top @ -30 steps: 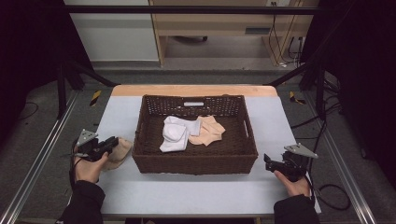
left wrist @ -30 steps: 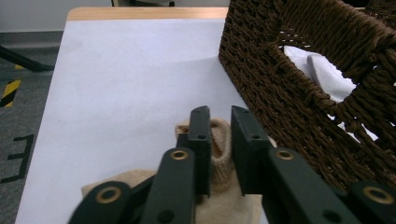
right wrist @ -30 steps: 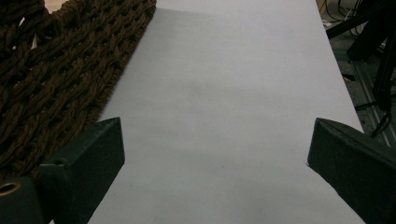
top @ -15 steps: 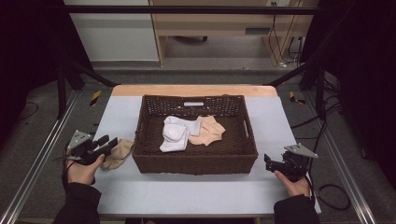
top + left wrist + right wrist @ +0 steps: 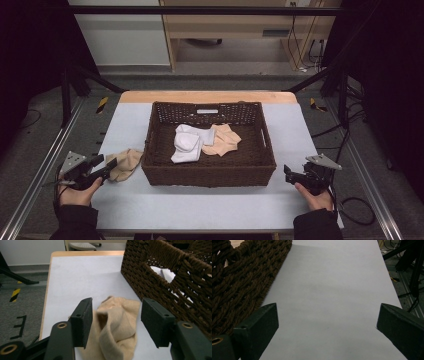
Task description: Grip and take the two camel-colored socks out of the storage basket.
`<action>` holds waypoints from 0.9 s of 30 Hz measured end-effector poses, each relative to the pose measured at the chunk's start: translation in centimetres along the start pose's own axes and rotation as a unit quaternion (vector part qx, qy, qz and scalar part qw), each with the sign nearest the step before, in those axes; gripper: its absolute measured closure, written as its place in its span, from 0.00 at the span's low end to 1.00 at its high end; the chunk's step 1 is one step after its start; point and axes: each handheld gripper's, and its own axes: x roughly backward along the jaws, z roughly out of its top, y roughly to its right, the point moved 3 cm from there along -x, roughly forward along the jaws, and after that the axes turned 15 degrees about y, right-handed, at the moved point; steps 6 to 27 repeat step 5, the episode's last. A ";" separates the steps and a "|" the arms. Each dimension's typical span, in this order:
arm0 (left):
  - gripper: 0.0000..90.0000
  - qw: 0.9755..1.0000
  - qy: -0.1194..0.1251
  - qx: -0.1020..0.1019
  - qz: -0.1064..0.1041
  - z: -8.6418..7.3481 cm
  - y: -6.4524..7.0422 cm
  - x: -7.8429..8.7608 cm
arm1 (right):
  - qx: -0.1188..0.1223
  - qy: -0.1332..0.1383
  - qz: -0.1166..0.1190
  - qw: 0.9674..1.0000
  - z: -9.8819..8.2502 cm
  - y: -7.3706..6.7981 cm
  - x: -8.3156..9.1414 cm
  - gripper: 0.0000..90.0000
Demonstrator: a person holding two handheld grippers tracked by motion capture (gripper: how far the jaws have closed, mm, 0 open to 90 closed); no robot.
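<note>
Right, from the high view I have my left gripper (image 5: 106,166) at the near left of the table (image 5: 200,210), its jaws having just been opening and now spread, with the beige sock (image 5: 126,162) lying crumpled on the table directly beyond the tips, just beside the left wall of the brown wicker basket (image 5: 207,175). The sock's long axis runs roughly from the jaw tips away toward the basket's far corner. My right gripper (image 5: 289,175) sits off the basket's right near corner, jaws apart with nothing in them. A white sock (image 5: 187,144) and another beige sock (image 5: 223,141) lie inside the basket. On the left gripper view, the beige sock (image 5: 116,327) lies between my two pads (image 5: 81,323), neither pressing it; it stretches lengthwise away from me, folded over itself, the basket wall (image 5: 172,272) outside the right-hand jaw. On the right gripper view, the jaws stand wide over bare table (image 5: 332,297), the basket's weave (image 5: 242,280) beyond the left-hand jaw.
</note>
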 end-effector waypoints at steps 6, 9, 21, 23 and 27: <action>0.41 1.000 -0.011 -0.006 0.004 -0.9 0.0 0.7 | 0.000 0.001 -0.001 1.000 0.0 0.0 0.0 0.05; 0.41 1.000 -0.011 -0.006 0.004 -0.9 0.0 0.7 | 0.000 0.001 -0.001 1.000 0.0 0.0 0.0 0.05; 0.41 1.000 -0.011 -0.006 0.004 -0.9 0.0 0.7 | 0.000 0.001 -0.001 1.000 0.0 0.0 0.0 0.05; 0.41 1.000 -0.011 -0.006 0.004 -0.9 0.0 0.7 | 0.000 0.001 -0.001 1.000 0.0 0.0 0.0 0.05; 0.41 1.000 -0.011 -0.006 0.004 -0.9 0.0 0.7 | 0.000 0.001 -0.001 1.000 0.0 0.0 0.0 0.05</action>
